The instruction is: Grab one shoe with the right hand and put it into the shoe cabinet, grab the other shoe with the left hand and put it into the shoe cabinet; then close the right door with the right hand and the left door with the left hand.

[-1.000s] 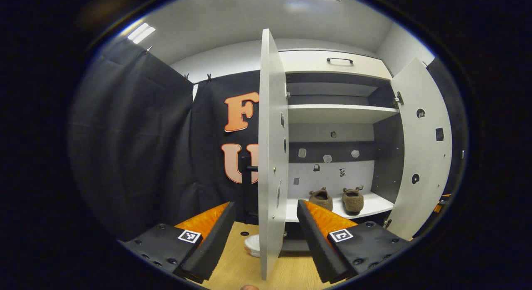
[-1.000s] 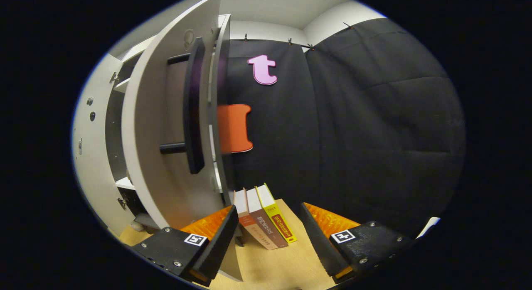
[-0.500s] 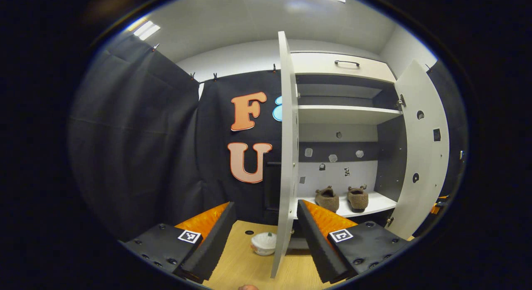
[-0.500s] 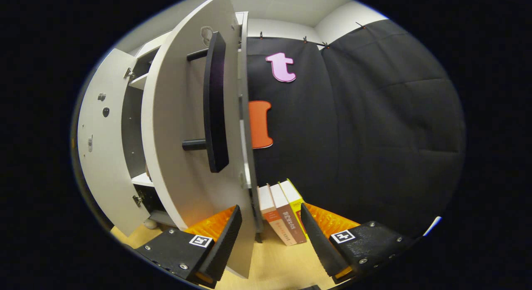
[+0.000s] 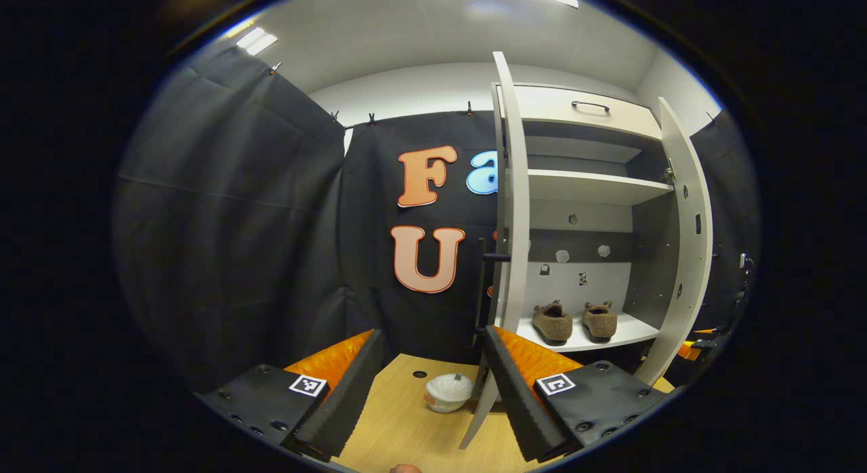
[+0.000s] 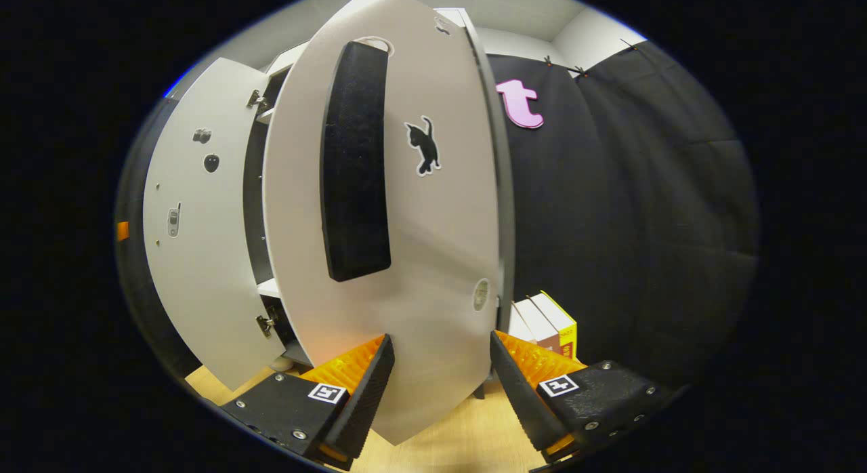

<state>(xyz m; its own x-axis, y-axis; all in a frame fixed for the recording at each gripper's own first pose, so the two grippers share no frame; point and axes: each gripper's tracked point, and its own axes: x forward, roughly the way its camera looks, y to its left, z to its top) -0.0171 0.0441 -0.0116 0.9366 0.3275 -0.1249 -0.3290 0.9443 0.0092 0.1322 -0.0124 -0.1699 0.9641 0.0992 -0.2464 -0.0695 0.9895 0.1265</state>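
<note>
Two brown fuzzy shoes point(image 5: 552, 322) point(image 5: 600, 320) sit side by side on the low shelf of the white shoe cabinet point(image 5: 576, 187). In the left gripper view the left door point(image 5: 513, 209) stands edge-on and ajar, its lower edge just beside my right finger. My left gripper point(image 5: 430, 385) is open and empty. In the right gripper view the right door point(image 6: 433, 256) fills the middle, partly swung in, with a long black handle point(image 6: 355, 161) and a cat sticker point(image 6: 423, 144). My right gripper point(image 6: 437, 385) is open, close to the door's face, its lower edge between the fingers.
A white bowl point(image 5: 448, 392) rests on the wooden table point(image 5: 399, 432) in front of the left door. Books point(image 6: 548, 320) stand to the right of the cabinet. The left door point(image 6: 196, 236) also shows beyond the right one. Black cloth walls surround the booth.
The right door has swung inward, its outer face now turned to the right gripper. The left door has shifted right in the left gripper view, uncovering the bowl.
</note>
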